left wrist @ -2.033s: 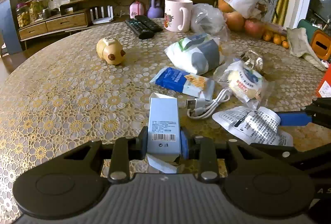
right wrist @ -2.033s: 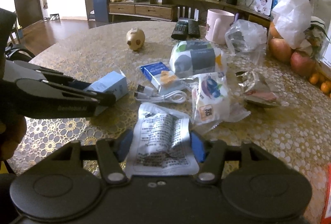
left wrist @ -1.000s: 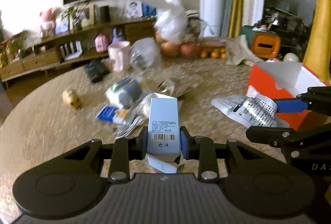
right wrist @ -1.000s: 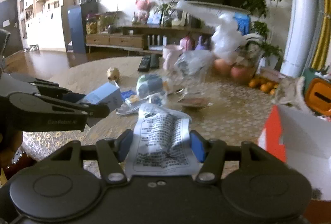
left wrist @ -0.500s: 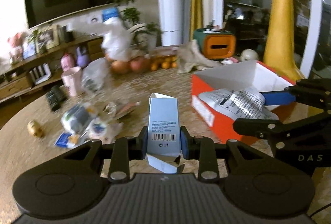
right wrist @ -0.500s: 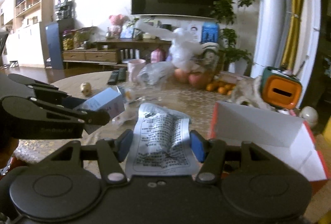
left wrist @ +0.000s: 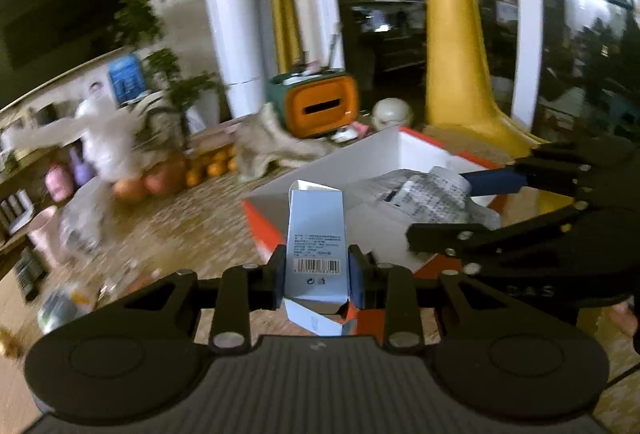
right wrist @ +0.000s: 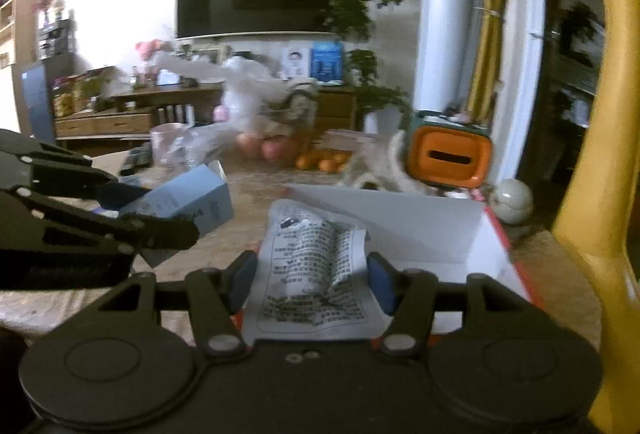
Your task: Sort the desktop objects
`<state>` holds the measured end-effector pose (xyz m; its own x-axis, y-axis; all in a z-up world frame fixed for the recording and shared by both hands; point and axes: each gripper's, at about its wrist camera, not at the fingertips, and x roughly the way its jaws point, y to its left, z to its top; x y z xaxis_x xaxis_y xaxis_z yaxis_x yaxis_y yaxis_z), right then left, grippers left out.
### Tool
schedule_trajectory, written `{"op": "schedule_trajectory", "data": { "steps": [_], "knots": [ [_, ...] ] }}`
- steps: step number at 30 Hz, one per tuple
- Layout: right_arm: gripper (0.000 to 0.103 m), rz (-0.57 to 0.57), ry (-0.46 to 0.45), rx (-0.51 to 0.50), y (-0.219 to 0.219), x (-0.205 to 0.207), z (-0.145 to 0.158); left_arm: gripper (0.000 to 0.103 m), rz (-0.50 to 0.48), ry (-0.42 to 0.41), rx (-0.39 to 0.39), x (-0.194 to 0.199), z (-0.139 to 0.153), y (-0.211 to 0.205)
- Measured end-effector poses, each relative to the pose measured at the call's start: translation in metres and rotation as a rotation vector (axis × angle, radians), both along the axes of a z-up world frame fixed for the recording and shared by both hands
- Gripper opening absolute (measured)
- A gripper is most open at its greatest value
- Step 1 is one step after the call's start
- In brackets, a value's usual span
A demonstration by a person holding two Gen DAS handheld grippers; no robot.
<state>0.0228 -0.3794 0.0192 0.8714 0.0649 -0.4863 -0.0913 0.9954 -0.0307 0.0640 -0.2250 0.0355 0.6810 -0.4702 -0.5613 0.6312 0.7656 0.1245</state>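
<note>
My left gripper (left wrist: 316,280) is shut on a light blue carton (left wrist: 316,234) with an open top flap, held upright just in front of the near corner of an open orange box with a white inside (left wrist: 400,153). My right gripper (right wrist: 312,282) is shut on a silver printed pouch (right wrist: 314,274) and holds it above the orange box (right wrist: 440,234). The right gripper (left wrist: 480,201) with the pouch (left wrist: 424,189) shows at the right of the left wrist view. The left gripper (right wrist: 160,213) with the carton (right wrist: 188,199) shows at the left of the right wrist view.
A tall yellow giraffe figure (right wrist: 592,153) stands right of the box. An orange and green bin (right wrist: 448,153), a pale ball (right wrist: 512,199), oranges (right wrist: 324,161), apples (right wrist: 268,147) and a white bag (right wrist: 248,101) lie behind. Other packets (left wrist: 60,306) lie blurred at far left.
Both grippers swung right from the pile of packets to the orange box, each keeping its object. The pouch is now over the box and the carton is at its near corner.
</note>
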Motion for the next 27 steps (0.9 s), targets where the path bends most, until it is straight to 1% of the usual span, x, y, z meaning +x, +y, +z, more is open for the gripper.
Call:
{"op": "schedule_trajectory", "data": {
  "steps": [5,11,17,21,27],
  "knots": [
    [0.059,-0.073,0.010,-0.009,-0.029,0.013,-0.010,0.029,-0.049,0.017,0.016,0.019,-0.007,-0.032],
    [0.059,-0.137,0.041,-0.029,-0.055,0.041,-0.026,0.030,-0.089,0.061,0.065,0.055,-0.022,-0.067],
    [0.059,-0.175,0.085,-0.016,-0.075,0.067,-0.041,0.030,-0.088,0.123,0.107,0.091,-0.040,-0.093],
    [0.059,-0.182,0.112,-0.026,-0.080,0.083,-0.052,0.030,-0.089,0.158,0.133,0.109,-0.055,-0.105],
    [0.059,-0.191,0.187,-0.042,-0.083,0.102,-0.070,0.030,-0.076,0.260,0.152,0.135,-0.077,-0.113]
  ]
}}
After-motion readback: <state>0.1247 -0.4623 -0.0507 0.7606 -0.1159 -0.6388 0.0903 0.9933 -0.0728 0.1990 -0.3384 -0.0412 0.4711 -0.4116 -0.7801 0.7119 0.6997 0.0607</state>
